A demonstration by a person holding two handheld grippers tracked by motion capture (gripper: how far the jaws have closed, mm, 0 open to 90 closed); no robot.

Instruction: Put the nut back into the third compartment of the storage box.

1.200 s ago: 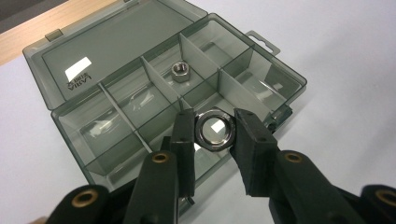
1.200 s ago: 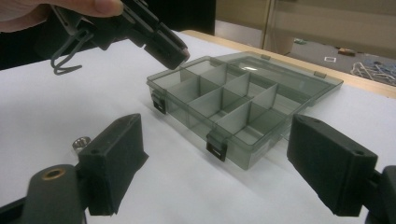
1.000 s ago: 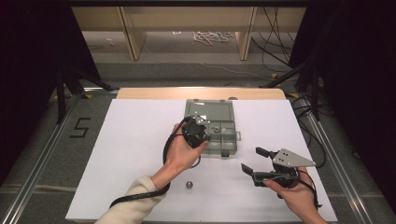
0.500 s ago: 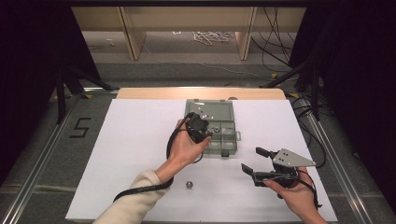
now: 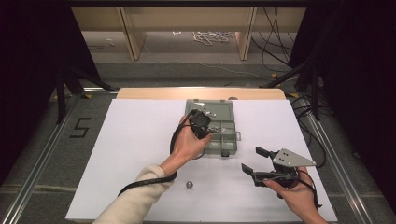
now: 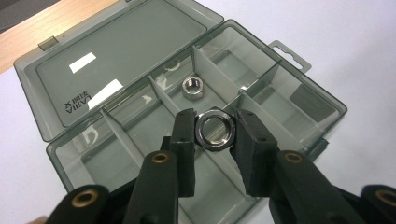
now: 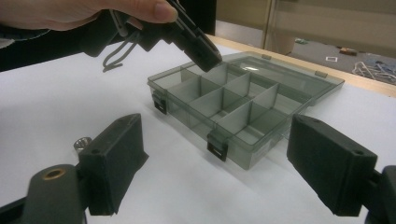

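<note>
Nut point(image 6: 213, 129) in left gripper point(image 6: 214, 140), seemingly clamped

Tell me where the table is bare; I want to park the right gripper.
The white table is bare left of the box, and right of it up to the edge. It is crowded at the box under the left gripper, and a loose nut lies in front.

The left forearm, in a cream sleeve, reaches forward and to the right from the bottom of the high view, its hand point(image 5: 189, 142) wrapped around the left gripper point(image 5: 208, 128), which tilts downward with its jaws closed partway, pads pressing from both sides. The right hand point(image 5: 294, 193) holds the right gripper point(image 5: 254, 160) low and level near the person, jaws spread wide and bare.
</note>
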